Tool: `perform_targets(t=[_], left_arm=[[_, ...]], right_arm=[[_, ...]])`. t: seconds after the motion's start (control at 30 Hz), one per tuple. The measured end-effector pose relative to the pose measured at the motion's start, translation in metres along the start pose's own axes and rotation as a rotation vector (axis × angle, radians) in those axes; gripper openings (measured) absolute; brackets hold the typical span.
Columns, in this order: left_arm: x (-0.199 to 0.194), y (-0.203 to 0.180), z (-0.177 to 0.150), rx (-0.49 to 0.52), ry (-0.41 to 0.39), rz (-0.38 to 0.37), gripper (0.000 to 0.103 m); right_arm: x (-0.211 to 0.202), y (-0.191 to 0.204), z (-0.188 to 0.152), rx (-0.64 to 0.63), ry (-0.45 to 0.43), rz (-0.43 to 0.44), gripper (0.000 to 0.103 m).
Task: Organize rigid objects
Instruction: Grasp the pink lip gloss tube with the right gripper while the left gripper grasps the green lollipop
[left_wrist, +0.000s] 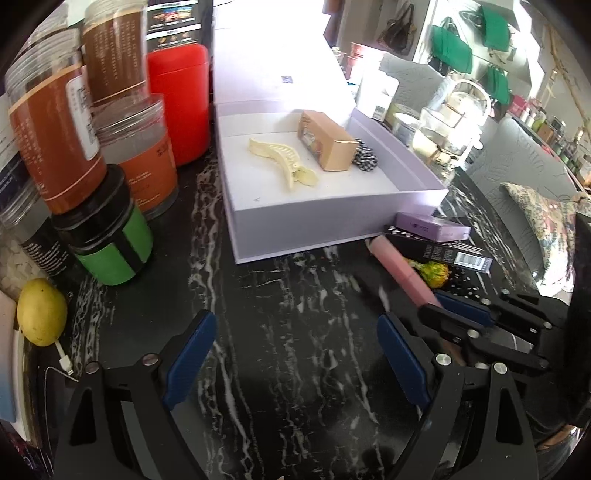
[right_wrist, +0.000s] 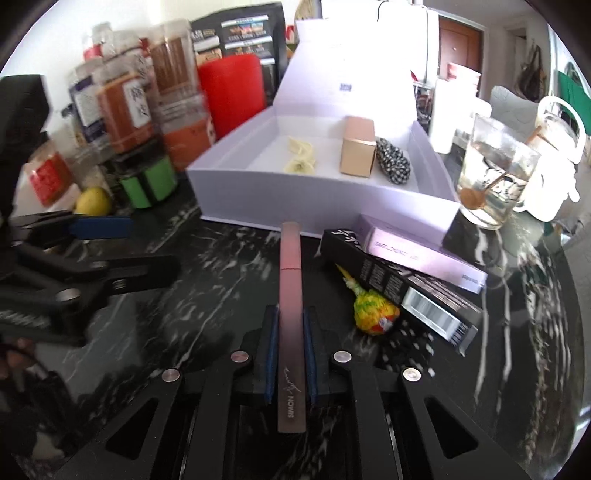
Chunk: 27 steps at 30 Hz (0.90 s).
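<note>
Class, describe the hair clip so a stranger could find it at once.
Find the open lavender box on the black marble table. Three things lie inside; leftmost is the hair clip, pale yellow, curved and toothed, unlike the tan carton and checked bundle.

Inside the open lavender box (right_wrist: 317, 206): one cream hair claw (left_wrist: 282, 158), one tan carton (left_wrist: 327, 142), one black-and-white checked item (right_wrist: 393, 162). Near the box front: one pink stick case (right_wrist: 290, 295), one lilac carton (right_wrist: 417, 251), one black carton (right_wrist: 399, 291), one yellow-green wrapped candy (right_wrist: 373, 310). Far left: one red canister (left_wrist: 181, 103), one lemon (left_wrist: 40, 312), one green-banded jar (left_wrist: 110, 240).
</note>
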<state>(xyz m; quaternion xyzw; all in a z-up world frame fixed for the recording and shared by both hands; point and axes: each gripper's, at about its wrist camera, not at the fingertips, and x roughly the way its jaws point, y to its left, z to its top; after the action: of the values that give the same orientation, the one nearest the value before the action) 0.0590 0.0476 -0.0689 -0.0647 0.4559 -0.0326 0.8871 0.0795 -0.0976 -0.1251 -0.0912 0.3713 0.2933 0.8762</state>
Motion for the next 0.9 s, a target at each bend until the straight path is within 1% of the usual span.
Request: perform_targets(t=[0.17,0.27,0.47,0.57,0.63,0.67,0.7,0.8,0.9], left_arm=[[0.003,-0.017,0.006,0.031,-0.012,-0.060,0.090],[0.009,-0.031,0.009,0.044,-0.004,-0.101,0.090],[0.021,-0.067,0.011,0.091,0.007,-0.168,0.090],[0.025,-0.081,0.012,0.102,-0.005,-0.167,0.090],[0.029,-0.086,0.014,0.089,-0.023,-0.142,0.090],[0.033,-0.088,0.016,0.075,-0.029,-0.109,0.090],[0.037,-0.090,0.018,0.068,-0.025,-0.090,0.090],[0.048,-0.093,0.021,0.046,-0.002,-0.077,0.089],[0.058,-0.096,0.023,0.034,0.015,-0.040,0.083]], right_arm=[[-0.035,-0.015,-0.012,0.054,-0.029,-0.035,0.013],[-0.054,-0.029,-0.020,0.100,-0.044,-0.069,0.013],[-0.078,-0.061,-0.042,0.202,-0.065,-0.132,0.013],[-0.081,-0.078,-0.053,0.253,-0.060,-0.154,0.013],[-0.081,-0.085,-0.059,0.279,-0.057,-0.159,0.013],[-0.081,-0.088,-0.062,0.288,-0.058,-0.161,0.013],[-0.081,-0.091,-0.064,0.294,-0.059,-0.162,0.013],[-0.083,-0.099,-0.069,0.313,-0.063,-0.163,0.013],[-0.087,-0.106,-0.071,0.329,-0.069,-0.167,0.013]])
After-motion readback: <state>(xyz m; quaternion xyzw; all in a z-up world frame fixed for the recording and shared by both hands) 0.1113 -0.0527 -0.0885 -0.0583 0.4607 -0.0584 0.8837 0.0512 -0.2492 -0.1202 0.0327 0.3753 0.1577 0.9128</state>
